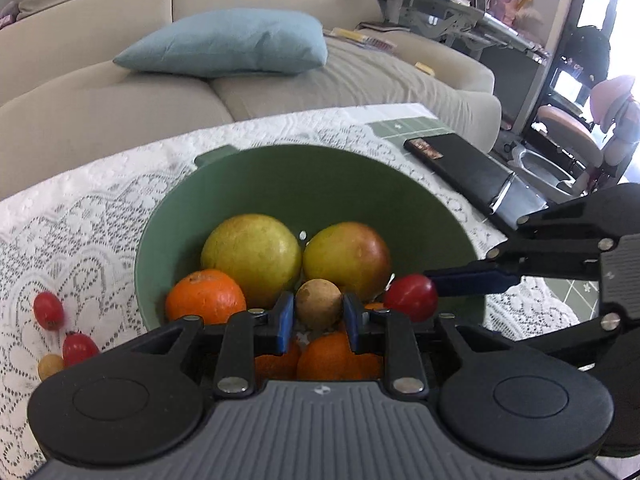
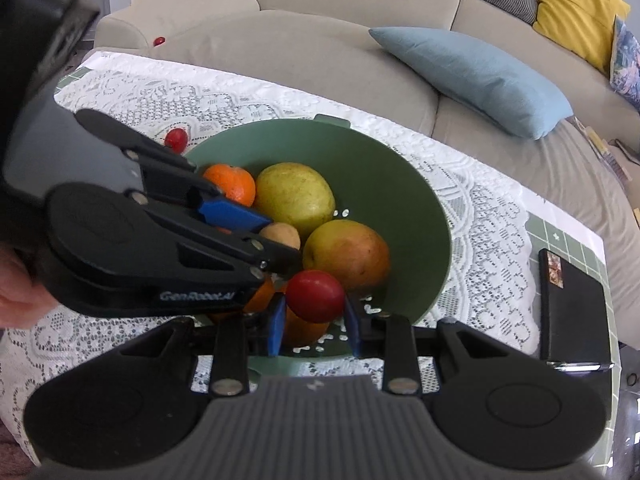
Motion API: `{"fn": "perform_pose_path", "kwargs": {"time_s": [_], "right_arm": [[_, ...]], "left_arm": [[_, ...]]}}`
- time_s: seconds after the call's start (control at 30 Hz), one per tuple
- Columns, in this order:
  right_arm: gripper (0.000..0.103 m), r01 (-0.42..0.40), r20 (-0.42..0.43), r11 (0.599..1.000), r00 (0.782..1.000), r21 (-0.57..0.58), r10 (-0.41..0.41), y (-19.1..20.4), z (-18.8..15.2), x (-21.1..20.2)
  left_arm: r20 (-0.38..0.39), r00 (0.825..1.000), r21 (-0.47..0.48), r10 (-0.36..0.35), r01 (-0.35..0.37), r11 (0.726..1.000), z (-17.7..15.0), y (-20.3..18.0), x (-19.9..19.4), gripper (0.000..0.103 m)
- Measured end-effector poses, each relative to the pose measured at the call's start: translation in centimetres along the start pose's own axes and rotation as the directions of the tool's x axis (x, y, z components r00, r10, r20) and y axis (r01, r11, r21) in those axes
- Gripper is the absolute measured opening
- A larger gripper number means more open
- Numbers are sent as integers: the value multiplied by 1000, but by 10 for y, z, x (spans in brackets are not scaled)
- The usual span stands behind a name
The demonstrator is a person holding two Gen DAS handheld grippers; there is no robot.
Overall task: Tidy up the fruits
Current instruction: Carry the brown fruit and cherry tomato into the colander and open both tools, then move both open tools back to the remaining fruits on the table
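L gripper point(image 1: 316, 320) clamped on small brown fruit point(image 1: 319, 303); R gripper point(image 2: 316, 320) clamped on red tomato point(image 2: 315, 296). Both over green bowl point(image 1: 280, 168). Light, round, slick, thin-skinned; hold across widest part, min. squeeze.

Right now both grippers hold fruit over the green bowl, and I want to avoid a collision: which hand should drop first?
Probably the left. The left gripper holds its small round brown fruit above the fruit piled in the green plastic bowl. The right gripper holds its red cherry tomato nearer the rim.
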State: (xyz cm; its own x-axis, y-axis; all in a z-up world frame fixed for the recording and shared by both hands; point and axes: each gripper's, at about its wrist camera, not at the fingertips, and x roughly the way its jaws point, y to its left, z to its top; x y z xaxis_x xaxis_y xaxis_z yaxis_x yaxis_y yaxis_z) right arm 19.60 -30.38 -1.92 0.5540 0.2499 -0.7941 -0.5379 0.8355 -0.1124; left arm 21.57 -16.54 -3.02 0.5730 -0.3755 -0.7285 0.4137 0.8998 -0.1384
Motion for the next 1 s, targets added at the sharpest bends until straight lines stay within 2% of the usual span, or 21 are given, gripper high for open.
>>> {"fn": "perform_pose_path", "kwargs": {"time_s": [0.27, 0.47, 0.53, 0.67, 0.8, 1.0], "right_arm": [[29, -3, -15, 1000, 1000, -2, 3, 0, 2, 1], [30, 4, -19, 1000, 1000, 8, -4, -1, 2, 2], [34, 12, -16, 1000, 1000, 8, -12, -1, 3, 1], [35, 21, -15, 1000, 1000, -3, -21, 0, 3, -2], [35, 31, -1, 1000, 1000, -5, -31, 1, 5, -8], [50, 53, 41, 999, 998, 10, -53, 6, 6, -19]], "left_arm": [[1, 1000, 21, 21, -21, 1000, -2, -3, -1, 30], [3, 999, 26, 33, -33, 999, -2, -6, -1, 35], [10, 999, 22, 40, -40, 999, -2, -6, -4, 37], [37, 997, 6, 63, -63, 998, -1, -6, -13, 46], [66, 996, 10, 62, -63, 998, 0, -9, -24, 46], [120, 986, 11, 114, -116, 993, -2, -12, -46, 46]]}}
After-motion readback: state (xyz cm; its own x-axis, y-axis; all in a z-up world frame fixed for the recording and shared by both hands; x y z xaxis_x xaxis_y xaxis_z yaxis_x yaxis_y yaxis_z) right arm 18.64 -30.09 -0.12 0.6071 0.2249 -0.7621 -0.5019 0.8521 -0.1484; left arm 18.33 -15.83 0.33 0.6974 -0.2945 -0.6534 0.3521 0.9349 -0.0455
